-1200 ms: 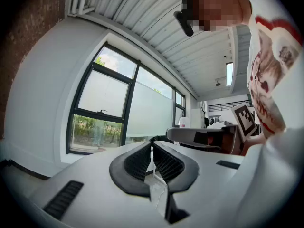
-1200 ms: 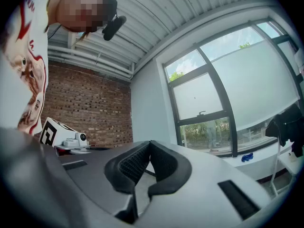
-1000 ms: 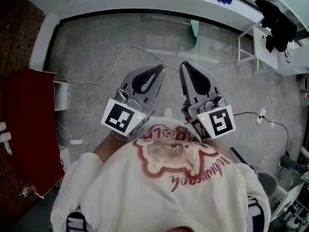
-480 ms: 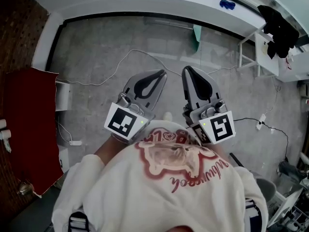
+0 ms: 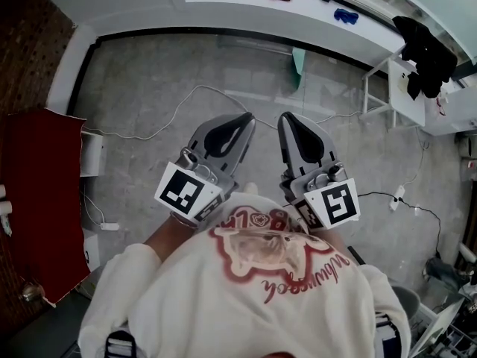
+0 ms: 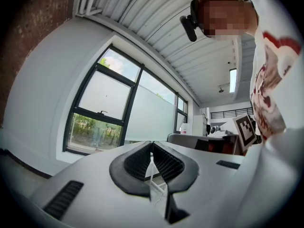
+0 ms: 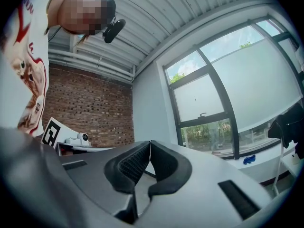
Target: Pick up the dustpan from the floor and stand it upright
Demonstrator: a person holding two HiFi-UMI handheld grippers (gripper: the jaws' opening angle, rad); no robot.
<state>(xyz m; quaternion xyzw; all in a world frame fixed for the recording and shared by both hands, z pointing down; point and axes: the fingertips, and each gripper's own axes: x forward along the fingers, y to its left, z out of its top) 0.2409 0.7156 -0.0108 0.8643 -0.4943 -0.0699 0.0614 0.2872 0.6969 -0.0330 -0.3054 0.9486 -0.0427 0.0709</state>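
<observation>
A pale green flat thing (image 5: 298,57), probably the dustpan, stands on edge against the base of the far wall below the window sill. Both grippers are held level in front of the person's chest, well short of it. My left gripper (image 5: 248,118) is shut with nothing between its jaws; in the left gripper view its tips (image 6: 152,144) meet against the window. My right gripper (image 5: 285,117) is likewise shut and empty, and its tips (image 7: 150,144) touch in the right gripper view.
A white cable (image 5: 186,99) snakes across the grey concrete floor. A dark red cloth (image 5: 41,192) and a white box (image 5: 93,152) lie at the left. A white rack (image 5: 387,80) with black clothing (image 5: 425,47) stands at the right, a power strip (image 5: 397,197) below it.
Both grippers stay shut and side by side in front of the chest. The head view has shifted slightly, so more of the window sill shows at the top.
</observation>
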